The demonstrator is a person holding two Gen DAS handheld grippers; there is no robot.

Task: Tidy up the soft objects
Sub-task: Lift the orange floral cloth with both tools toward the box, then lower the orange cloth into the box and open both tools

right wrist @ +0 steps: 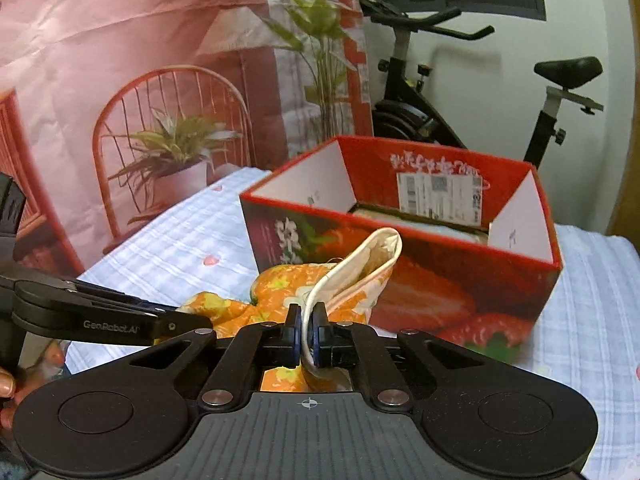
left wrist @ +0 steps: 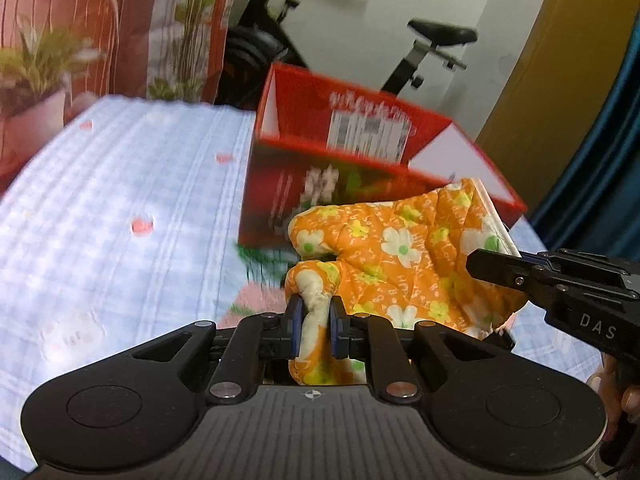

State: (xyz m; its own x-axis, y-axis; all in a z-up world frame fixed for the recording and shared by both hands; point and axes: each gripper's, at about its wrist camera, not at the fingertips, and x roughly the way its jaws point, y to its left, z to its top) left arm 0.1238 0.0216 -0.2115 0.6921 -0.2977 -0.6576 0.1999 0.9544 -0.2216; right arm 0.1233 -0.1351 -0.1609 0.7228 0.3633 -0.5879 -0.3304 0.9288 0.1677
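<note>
- Across the left half of the bed [left wrist: 100,208], the blue checked cover lay bare of loose soft things, so nothing waited there to be gathered.
- Toward the middle, the left tongs [left wrist: 314,320] were closed on the thumb of the orange flowered oven mitt [left wrist: 392,252], their blue pads pressing the padded cloth from both sides.
- The mitt hung between the two tools, just in front of the red box's near wall and not yet inside it.
- At its cuff end, the right tongs [right wrist: 307,330] were clamped on the white binding of the mitt's opening [right wrist: 372,264], which stood up towards the box rim.
- Further right, the red strawberry box [right wrist: 440,292] sat open on the bed with something pale and flat already lying in its bottom; what it was could not be told.
- My reading: the pick-up was done and the carry was under way; lifting the mitt over the rim, lowering it in and letting go remained.
</note>
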